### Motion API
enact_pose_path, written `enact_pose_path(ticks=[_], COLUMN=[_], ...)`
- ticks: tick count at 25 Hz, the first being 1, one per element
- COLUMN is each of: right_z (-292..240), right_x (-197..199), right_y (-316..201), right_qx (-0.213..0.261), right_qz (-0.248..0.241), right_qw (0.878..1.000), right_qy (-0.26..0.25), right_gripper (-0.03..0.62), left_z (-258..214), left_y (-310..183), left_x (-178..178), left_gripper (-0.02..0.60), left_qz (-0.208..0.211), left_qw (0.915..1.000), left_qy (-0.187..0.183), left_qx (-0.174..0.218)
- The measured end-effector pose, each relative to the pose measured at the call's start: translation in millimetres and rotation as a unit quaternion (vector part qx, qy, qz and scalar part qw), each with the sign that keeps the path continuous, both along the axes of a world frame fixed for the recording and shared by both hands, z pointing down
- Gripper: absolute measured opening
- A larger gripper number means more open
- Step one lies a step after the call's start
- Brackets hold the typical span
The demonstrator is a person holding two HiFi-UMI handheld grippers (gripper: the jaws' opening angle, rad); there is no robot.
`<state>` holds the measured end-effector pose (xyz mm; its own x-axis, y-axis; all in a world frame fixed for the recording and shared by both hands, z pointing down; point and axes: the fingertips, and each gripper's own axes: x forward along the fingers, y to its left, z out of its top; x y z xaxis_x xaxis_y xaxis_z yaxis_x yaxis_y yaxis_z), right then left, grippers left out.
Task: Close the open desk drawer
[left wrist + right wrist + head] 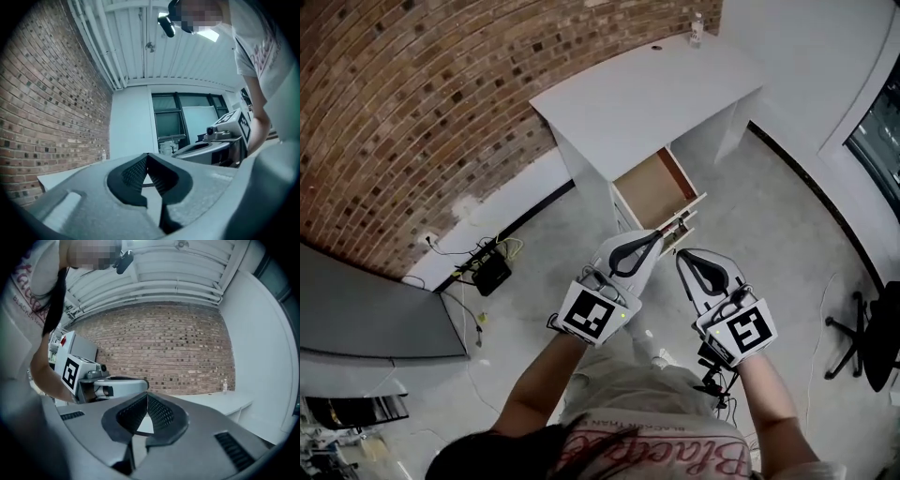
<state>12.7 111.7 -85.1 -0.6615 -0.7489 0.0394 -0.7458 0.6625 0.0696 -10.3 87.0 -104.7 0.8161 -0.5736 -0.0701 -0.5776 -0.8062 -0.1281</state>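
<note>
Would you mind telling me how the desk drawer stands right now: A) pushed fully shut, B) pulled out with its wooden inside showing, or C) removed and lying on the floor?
B: the drawer juts out from the desk, its brown inside open to view.

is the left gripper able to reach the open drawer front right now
Probably yes: the left gripper, jaws shut, sits right by the drawer front with nothing between; the right gripper is beside it, not in its way.
</note>
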Motion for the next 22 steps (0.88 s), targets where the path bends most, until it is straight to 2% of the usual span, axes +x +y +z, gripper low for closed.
enact_pose_path(ticks=[4,8,14,17,22], right_z=[3.4,10.0,29.0,44.2,67.0], right_x=[5.3,16.2,17.8,19.3,12.8], right_y=[-41.5,-76.8,-115.4,-131.9,-150.9], right_qx=[-0.013,-0.033,-0.043,-0.057,-0.067], right_qz=[0.079,0.152,0.215,0.233,0.208], right_qw=[0.996,0.984,0.971,0.967,0.974], right_qy=[-0.034,-0.088,-0.096,-0.086,-0.061], right_gripper=[0.012,0.012,0.012,0.012,0.012], left_z=[12.6,25.6,60.5,70.3,101.6], left_y=[-39.1,-77.7,-120.2,-135.4,-156.1], left_x=[6.0,9.7,3.9,2.0,1.4], left_gripper=[0.005,0.005,0.005,0.005,0.005], left_qz=[0.043,0.086,0.147,0.168,0.184], left_qw=[0.9990,0.9958,0.9865,0.9822,0.9767], left_qy=[-0.007,-0.004,-0.030,-0.026,-0.047], left_qx=[-0.009,-0.032,-0.066,-0.080,-0.101])
